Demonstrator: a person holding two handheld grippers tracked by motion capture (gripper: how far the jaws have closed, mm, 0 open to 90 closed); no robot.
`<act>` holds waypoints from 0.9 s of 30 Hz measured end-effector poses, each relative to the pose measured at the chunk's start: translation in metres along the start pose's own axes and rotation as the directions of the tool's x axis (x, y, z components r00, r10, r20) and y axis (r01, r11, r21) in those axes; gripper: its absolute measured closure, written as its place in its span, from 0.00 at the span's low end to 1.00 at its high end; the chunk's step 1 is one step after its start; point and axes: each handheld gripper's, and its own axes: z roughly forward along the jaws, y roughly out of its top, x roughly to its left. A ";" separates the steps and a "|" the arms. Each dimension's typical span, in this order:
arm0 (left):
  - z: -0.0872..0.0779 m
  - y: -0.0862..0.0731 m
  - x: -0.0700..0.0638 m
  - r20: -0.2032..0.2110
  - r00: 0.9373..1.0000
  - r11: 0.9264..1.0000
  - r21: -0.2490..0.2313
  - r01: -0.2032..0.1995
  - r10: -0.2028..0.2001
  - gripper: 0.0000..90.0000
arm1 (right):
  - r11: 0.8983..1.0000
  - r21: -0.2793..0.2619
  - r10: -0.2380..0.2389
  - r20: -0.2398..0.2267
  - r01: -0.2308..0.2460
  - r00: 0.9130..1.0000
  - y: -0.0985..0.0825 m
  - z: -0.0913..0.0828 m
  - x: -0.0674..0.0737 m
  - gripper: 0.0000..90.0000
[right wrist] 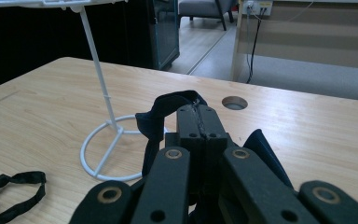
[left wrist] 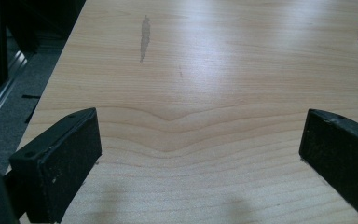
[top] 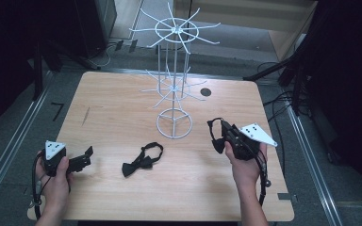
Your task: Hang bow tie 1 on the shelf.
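Right claw pinching bow tie; table edge near left claw.

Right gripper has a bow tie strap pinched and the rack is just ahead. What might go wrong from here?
1. The right gripper pinches only the thin strap of the black fabric bow tie, at the jaw tips; it may slip out.
2. The white wire display rack is tall on a small ring base; a nudge against its thin arms might tip it.
3. The second black bow tie lies between the grippers, so its loose strap may be dragged. The open left gripper holds nothing.
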 end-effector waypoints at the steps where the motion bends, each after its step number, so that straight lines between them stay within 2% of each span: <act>1: 0.000 0.000 0.000 0.000 1.000 1.000 -0.001 0.001 -0.001 0.00 | 1.000 -0.001 -0.004 -0.001 0.004 1.000 0.001 0.000 0.000 1.00; 27: 0.000 0.000 0.000 0.003 1.000 1.000 0.000 0.001 -0.001 0.00 | 0.999 -0.040 -0.035 -0.034 0.034 0.999 0.032 0.006 0.015 1.00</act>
